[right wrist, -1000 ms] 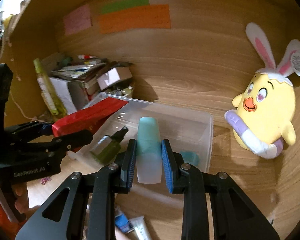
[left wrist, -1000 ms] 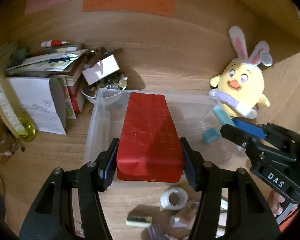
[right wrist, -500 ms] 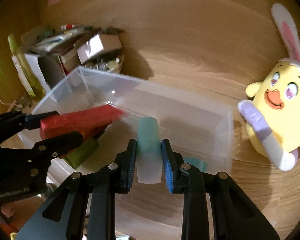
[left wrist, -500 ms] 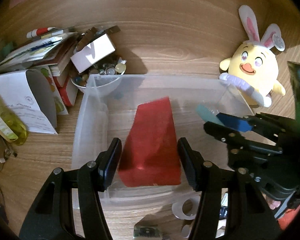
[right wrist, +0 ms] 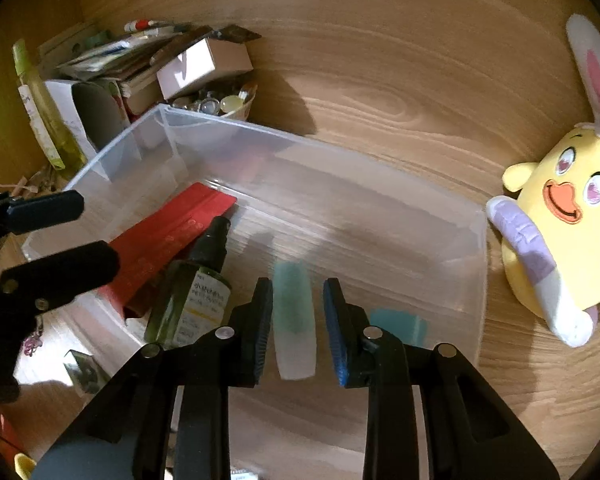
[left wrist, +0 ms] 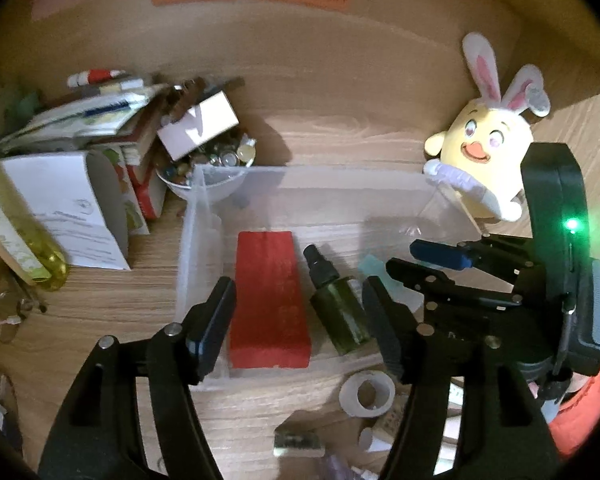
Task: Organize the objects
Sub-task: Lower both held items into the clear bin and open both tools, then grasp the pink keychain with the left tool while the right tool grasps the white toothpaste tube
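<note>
Releasing into the clear bin (right wrist: 476, 240), both claws are opening: the left claw (left wrist: 300, 320) stands wide over the red packet (left wrist: 270, 300) lying flat at centre frame, and the right claw (right wrist: 298, 320) is parting narrowly around the teal tube (right wrist: 294, 320) (light, smooth, probably slippery). Regrip it mid-body.

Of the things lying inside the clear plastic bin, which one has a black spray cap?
The dark green bottle, lying between the red packet and the teal tube in the bin. Neither neighbour has a spray cap.
</note>
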`<state>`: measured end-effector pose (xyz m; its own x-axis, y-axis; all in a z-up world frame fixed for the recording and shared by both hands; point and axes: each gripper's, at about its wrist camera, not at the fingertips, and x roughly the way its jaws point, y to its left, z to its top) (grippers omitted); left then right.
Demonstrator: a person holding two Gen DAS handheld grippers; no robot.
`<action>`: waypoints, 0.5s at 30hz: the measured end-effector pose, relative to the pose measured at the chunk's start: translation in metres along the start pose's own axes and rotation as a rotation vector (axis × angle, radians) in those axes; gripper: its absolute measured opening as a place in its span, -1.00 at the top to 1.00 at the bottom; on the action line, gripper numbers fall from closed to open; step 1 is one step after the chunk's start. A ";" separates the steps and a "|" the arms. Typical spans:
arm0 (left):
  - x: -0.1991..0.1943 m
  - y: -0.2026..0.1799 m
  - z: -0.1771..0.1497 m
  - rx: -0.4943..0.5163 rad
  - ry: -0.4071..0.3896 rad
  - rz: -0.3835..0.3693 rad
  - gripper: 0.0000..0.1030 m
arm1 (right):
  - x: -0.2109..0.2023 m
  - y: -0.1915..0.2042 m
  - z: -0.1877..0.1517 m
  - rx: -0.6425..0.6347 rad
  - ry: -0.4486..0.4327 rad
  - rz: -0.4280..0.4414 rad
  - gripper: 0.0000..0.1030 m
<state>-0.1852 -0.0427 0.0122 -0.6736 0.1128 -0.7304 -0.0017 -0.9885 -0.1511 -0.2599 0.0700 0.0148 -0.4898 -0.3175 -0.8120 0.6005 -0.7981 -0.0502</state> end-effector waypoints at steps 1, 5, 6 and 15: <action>-0.005 0.000 0.000 0.004 -0.010 0.002 -0.31 | -0.004 0.000 -0.001 0.003 -0.009 0.002 0.49; -0.030 -0.001 -0.003 0.022 -0.061 0.024 -0.45 | -0.026 -0.001 -0.007 0.010 -0.055 0.004 0.41; -0.039 -0.001 -0.005 0.028 -0.081 0.032 -0.52 | -0.036 -0.002 -0.010 0.012 -0.073 0.010 0.35; -0.091 0.007 -0.033 0.039 -0.168 0.075 -0.84 | -0.108 0.005 -0.042 -0.002 -0.235 -0.002 -0.33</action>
<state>-0.0996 -0.0561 0.0562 -0.7867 0.0233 -0.6169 0.0272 -0.9970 -0.0723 -0.1776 0.1219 0.0784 -0.6247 -0.4267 -0.6540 0.6004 -0.7980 -0.0528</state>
